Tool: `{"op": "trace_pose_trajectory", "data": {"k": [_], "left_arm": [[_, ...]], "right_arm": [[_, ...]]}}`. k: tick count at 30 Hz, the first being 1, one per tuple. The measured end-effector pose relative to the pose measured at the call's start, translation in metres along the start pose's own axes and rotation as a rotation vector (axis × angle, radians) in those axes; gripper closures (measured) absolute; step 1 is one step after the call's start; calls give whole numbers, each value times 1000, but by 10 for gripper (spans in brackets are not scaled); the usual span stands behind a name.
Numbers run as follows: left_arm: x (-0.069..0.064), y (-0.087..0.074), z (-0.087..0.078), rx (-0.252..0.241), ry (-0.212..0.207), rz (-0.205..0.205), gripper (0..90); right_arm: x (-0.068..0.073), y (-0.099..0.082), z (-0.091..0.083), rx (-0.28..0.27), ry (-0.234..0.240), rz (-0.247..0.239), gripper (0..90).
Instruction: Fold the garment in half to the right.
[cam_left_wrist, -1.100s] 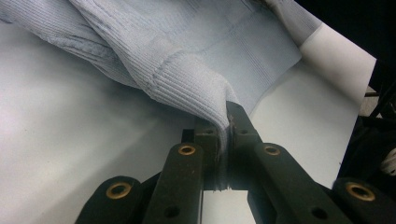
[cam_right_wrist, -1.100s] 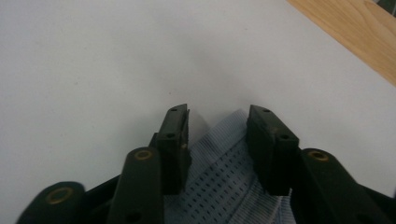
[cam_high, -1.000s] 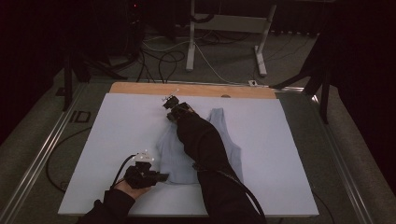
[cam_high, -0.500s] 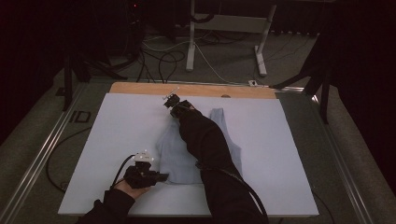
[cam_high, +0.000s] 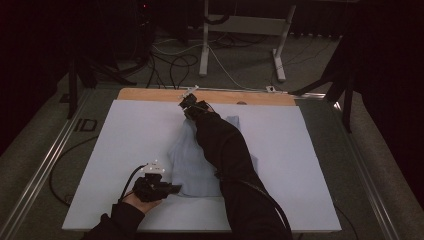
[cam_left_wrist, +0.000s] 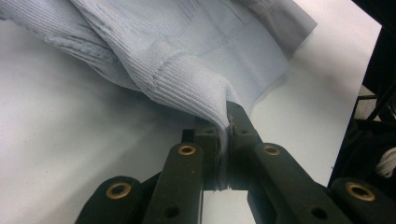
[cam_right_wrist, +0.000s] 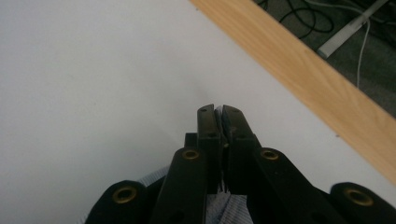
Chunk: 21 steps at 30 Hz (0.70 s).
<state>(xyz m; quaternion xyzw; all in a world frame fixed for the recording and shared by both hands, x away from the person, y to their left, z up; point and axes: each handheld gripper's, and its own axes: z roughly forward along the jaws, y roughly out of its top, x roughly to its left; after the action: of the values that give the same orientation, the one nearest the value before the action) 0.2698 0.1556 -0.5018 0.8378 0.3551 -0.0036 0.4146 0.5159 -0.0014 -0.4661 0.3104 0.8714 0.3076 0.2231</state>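
Altogether one pale-blue garment, two tools: left tool and right tool both clamped on it.

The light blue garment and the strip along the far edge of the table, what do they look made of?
The light blue garment looks like soft ribbed knit fabric, matte, with fine ridges and a cuff-like band. The far strip looks like pale bare wood, with visible grain.

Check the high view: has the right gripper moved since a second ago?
Yes. The right gripper, shut on the far end of the light blue garment, has shifted toward the wooden strip at the table's far edge, stretching the cloth.
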Motion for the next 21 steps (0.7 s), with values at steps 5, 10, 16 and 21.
{"op": "trace_pose_trajectory", "data": {"k": [5, 10, 16, 21], "left_arm": [[-3, 5, -1, -5, 2, 7, 862], [-12, 15, -2, -13, -10, 38, 862], [-21, 29, -1, -23, -21, 65, 863], [-29, 37, 2, -27, -35, 78, 863]], "right_arm": [[-6, 4, -11, -26, 1, -2, 874], [-13, 6, -23, -44, -2, -4, 874], [-21, 4, -36, -70, -2, 12, 875], [-29, 1, -47, -91, -1, 24, 875]]}}
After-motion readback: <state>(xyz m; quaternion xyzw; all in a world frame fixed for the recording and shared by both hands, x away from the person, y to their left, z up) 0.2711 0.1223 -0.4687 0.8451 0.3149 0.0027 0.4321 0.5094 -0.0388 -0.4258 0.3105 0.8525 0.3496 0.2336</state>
